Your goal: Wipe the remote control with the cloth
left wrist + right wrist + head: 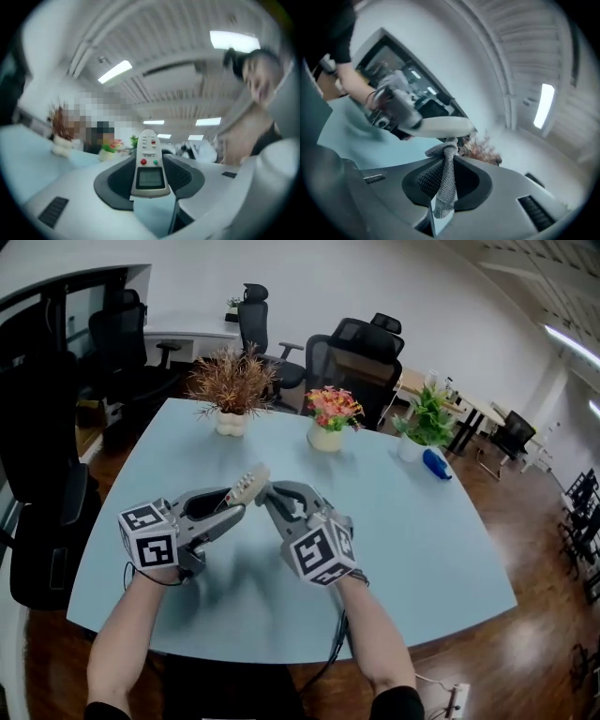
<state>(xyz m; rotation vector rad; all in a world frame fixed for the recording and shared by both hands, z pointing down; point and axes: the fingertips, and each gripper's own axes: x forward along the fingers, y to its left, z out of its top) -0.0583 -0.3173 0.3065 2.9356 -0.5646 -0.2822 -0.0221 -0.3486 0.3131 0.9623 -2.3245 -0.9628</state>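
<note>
Held above the desk (pixel 422 521), the remote control (pixel 150 165) sits clamped by its screen end in our left tongs (pixel 225 514). Our right tongs (pixel 274 501) pinch the cloth (pixel 444 183) against its back. Wiping seems under way; next, we judge, the cloth must stroke along the casing.

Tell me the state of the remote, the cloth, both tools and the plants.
remote control, lifted off the table, clamped by one end.
cloth, pinched, bunched end at the remote control's back.
left tool, shut on the remote control.
right tool, shut on the cloth.
potted plants, all three upright on the table.
</note>
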